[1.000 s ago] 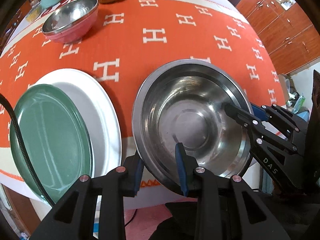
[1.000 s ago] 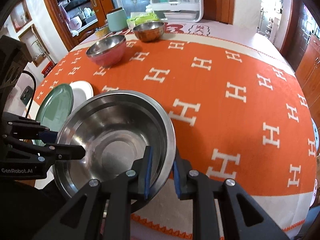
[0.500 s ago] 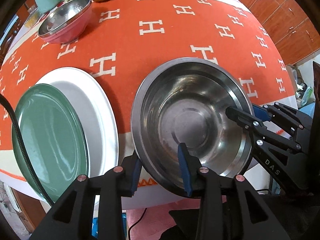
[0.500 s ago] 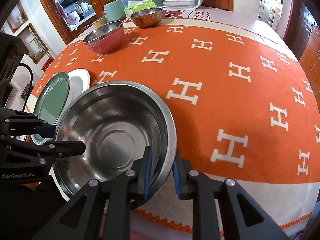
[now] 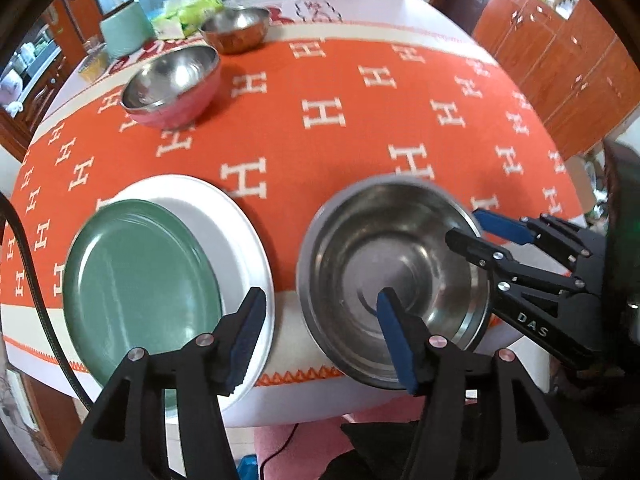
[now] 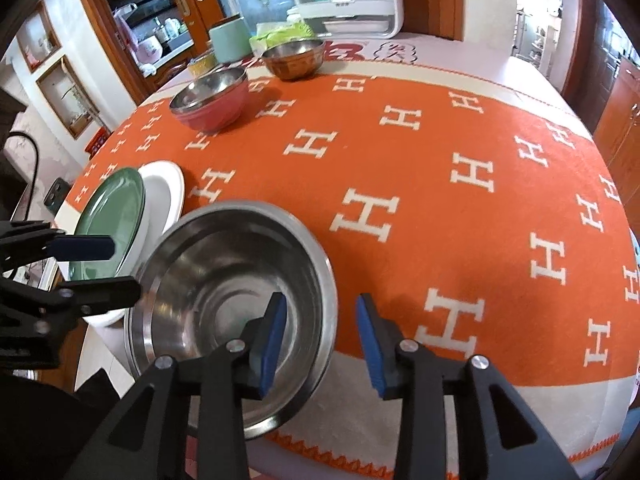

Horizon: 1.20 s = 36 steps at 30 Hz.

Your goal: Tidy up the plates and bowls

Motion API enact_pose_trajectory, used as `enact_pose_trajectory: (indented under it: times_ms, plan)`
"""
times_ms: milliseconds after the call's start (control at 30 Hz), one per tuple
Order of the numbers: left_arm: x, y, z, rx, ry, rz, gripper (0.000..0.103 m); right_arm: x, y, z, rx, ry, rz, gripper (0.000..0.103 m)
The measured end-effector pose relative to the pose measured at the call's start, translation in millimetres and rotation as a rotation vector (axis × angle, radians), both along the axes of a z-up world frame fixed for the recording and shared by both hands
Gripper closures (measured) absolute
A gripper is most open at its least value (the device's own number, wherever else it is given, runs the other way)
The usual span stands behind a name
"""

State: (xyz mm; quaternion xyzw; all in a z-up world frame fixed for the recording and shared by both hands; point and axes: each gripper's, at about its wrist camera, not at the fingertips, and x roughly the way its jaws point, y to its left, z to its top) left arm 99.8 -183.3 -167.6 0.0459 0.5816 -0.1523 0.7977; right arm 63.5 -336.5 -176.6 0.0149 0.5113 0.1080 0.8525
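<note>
Change: both pairs of jaws have just been opening; the rim clamped a second ago is now released, and the left tool has been lifted slightly.
Left gripper (image 5: 320,324): jaws spread about halfway, blue pads astride the near-left rim, one pad over the basin's inside, the other outside above the white plate; no pad is seen pressing.
Right gripper (image 6: 322,338): jaws parted narrowly, astride the near-right rim, a gap visible on each side.
Large round stainless-steel bowl (image 5: 360,248): smooth, mirror-like, flat-bottomed; set at the near table edge, its near part overhanging the cloth border.
Plates: glossy green round plate (image 5: 136,276) stacked off-centre on a larger white round plate (image 5: 236,232), just beside the bowl, also at the near edge.
Orange woven tablecloth with white H pattern (image 6: 440,152): wide bare stretch across the middle and right.
Far bowls: pink-sided steel-lined bowl (image 6: 210,100) and copper-toned metal bowl (image 6: 294,58), well apart from the big bowl.
Unclear: bowl rim is motion-blurred in the left wrist view; contact under the bowl is hidden.
</note>
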Motion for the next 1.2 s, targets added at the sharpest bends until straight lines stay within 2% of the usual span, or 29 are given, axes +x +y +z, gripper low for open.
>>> enact_pose_trajectory:
  times_ms: [133,267,333,500,833,1000,1200]
  plan:
    - [6.2,16.2,16.8,-0.047,-0.036,0.009,0.045,5.0,1.9,9.1,-0.012,-0.022,-0.052,0.065]
    - [13.5,37.7,34.7,-0.068,-0.069,0.010,0.044,8.8,9.4,22.2,-0.005,-0.049,-0.102,0.053]
    - [18.9,53.9,46.2,-0.083,-0.095,0.019,0.037,10.7,16.7,29.5,-0.004,-0.067,-0.122,0.050]
    - [31.6,93.6,65.3,-0.100,-0.135,0.036,0.037,20.0,42.5,44.5,-0.004,-0.095,-0.156,0.050]
    - [57.4,183.7,91.1,-0.123,-0.217,0.105,0.036,40.4,114.5,67.0,-0.015,-0.156,-0.153,0.049]
    - [72.9,220.5,101.7,-0.107,-0.265,0.114,0.028,53.1,148.0,72.5,-0.030,-0.177,-0.147,0.049]
    - [93.3,251.1,110.0,-0.101,-0.289,0.097,0.027,69.4,178.4,80.3,-0.036,-0.207,-0.157,0.049]
